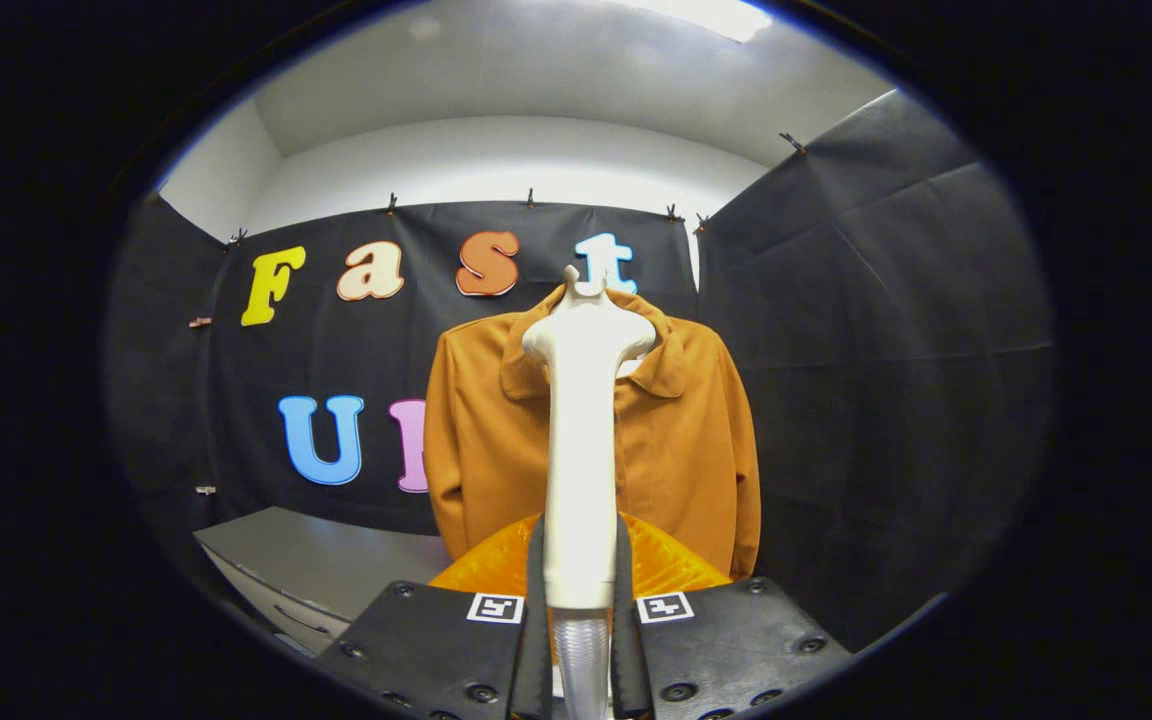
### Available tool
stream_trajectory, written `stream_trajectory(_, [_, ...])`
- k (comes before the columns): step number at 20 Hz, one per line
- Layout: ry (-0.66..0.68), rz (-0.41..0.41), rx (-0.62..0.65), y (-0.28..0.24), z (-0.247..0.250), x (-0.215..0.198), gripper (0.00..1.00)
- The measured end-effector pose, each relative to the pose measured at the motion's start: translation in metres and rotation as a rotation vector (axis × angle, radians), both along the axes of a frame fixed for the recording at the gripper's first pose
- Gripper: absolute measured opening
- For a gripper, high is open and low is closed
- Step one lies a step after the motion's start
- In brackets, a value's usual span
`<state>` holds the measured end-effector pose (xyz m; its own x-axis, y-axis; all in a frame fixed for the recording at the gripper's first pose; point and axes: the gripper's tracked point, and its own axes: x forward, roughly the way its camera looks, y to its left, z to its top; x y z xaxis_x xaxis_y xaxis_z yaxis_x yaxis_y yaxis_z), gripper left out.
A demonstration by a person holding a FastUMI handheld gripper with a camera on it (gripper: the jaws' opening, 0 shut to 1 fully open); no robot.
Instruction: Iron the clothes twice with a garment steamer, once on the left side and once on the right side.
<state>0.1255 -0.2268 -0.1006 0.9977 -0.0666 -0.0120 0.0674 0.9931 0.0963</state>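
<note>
While the jaws were clamped on the handle of the garment steamer point(581, 440), the gripper point(581, 640) held it upright, its head rising directly in front of the orange jacket point(686, 440) and hiding the jacket's middle and collar opening. Left of the jacket and lower, a grey counter point(326, 560) stood against the booth wall. Just below the jacket's hem lay an orange ribbed surface point(666, 565). Square black-and-white markers sat on the gripper; no writing was readable.

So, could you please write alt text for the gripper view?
The tool is shut on a white garment steamer, held upright before an orange jacket hanging against the black booth wall. A grey cabinet stands beside it.
</note>
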Motion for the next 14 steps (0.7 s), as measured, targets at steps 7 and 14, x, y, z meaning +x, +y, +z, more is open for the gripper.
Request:
stream_trajectory(7, [0.018,-0.059,0.004,-0.048,-0.019,0.028,0.26])
stream_trajectory(14, [0.119,-0.047,0.039,-0.065,-0.08,0.057,0.26])
